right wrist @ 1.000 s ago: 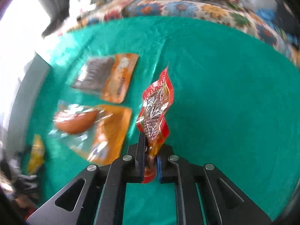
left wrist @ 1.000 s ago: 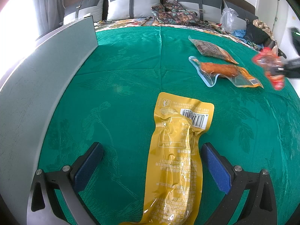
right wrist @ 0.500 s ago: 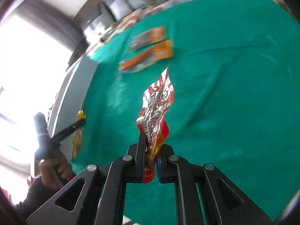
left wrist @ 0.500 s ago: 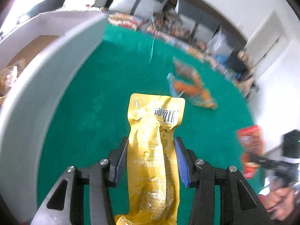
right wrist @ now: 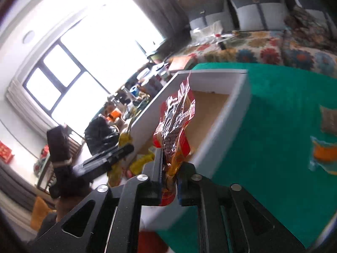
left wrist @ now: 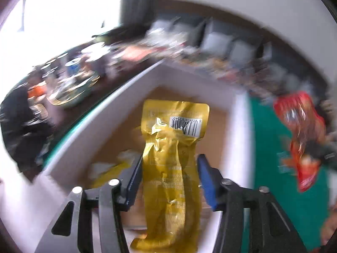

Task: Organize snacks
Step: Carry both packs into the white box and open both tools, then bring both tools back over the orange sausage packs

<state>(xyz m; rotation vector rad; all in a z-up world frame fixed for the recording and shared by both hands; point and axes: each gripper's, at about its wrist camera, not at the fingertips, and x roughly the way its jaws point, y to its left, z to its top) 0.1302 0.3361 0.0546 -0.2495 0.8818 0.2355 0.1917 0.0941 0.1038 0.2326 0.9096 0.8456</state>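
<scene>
**Dropping two snack packs into the box**

Ahead of and below both grippers: white box [left wrist: 238, 113] with a brown floor, standing on green cloth [right wrist: 284, 113].

Left gripper [left wrist: 168, 181]: jaws opening, yellow pouch [left wrist: 174, 147] between them over the box interior, pads barely parted from its sides.

Right gripper [right wrist: 170, 181]: jaws opening, red packet [right wrist: 177, 122] between them, above the near wall.

Best released only once clear of the rim; right packet probably needs carrying further inward first.
</scene>
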